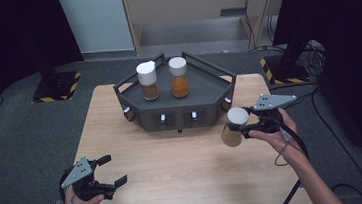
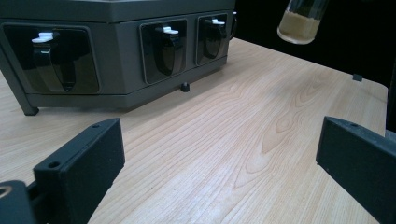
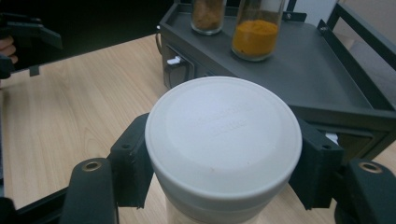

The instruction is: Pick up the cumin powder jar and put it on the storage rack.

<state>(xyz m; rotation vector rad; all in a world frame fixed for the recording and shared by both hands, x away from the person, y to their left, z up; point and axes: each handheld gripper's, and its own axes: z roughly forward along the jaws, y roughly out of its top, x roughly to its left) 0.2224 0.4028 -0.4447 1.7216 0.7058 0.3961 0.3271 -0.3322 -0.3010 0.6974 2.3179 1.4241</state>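
Note:
A jar with a white lid (image 1: 237, 116) and pale beige contents hangs above the table's right side, just right of the dark grey rack (image 1: 202, 87). My right gripper (image 1: 244, 128) is shut on it below the lid. In the right gripper view the lid (image 3: 223, 126) sits between both jaws. The jar's bottom (image 2: 299, 23) shows at the top of the left gripper view, off the table. My left gripper (image 1: 114, 169) rests near the table's front left, open, with nothing between its jaws.
On the rack's top tray stand a brown-filled jar (image 1: 148, 80) and an orange-filled jar (image 1: 179, 77), both with white lids. Its front faces (image 2: 116, 51) hold small white-tipped levers. The wooden table (image 1: 175, 163) spreads in front of the rack.

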